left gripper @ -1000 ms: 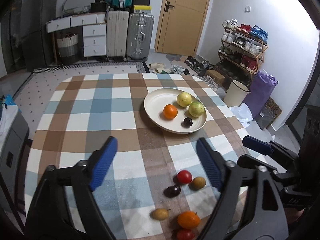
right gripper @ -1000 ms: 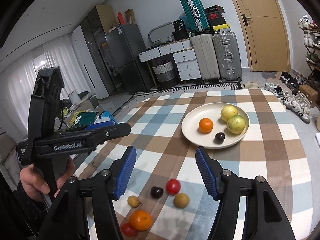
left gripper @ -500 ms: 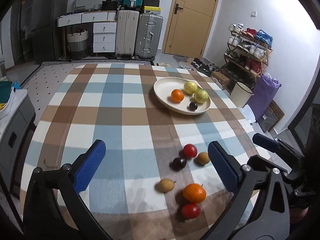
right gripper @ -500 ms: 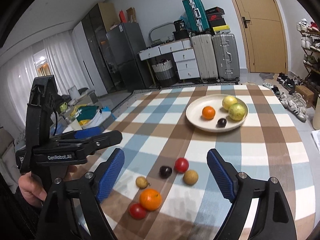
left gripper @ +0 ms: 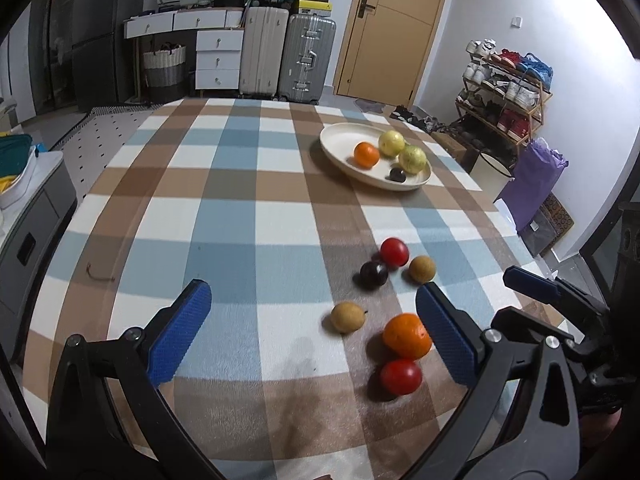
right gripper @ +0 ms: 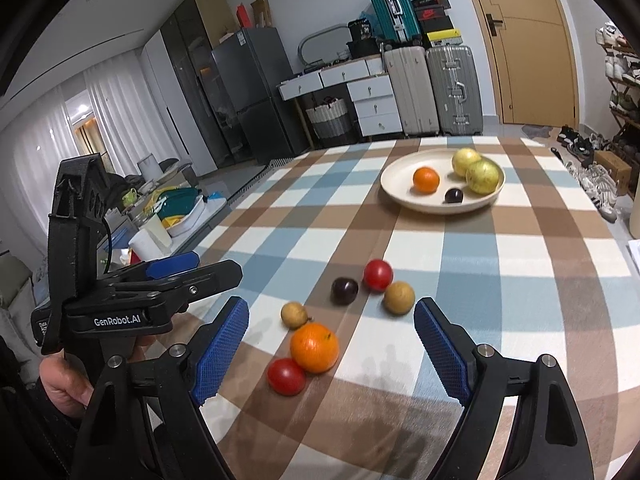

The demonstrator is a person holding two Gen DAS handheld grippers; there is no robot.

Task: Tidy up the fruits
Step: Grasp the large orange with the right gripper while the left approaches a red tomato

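Left gripper (left gripper: 312, 324) & right gripper (right gripper: 331, 347) both spread wide, empty, above six loose round fruits (right gripper: 314, 346) nr the checked-cloth table's (left gripper: 240, 216) near edge; cream round plate (right gripper: 396, 192) w/ four fruits sits twd far edge.

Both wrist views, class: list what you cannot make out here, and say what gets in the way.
- Orange, left wrist view: its right edge is covered by the left gripper's blue finger.
- Near table edge, right wrist view: cut off by the frame and the right gripper's black arms.
- Brown fruits: too small to identify.
- Plate: far rim hidden behind the yellow-green fruits.
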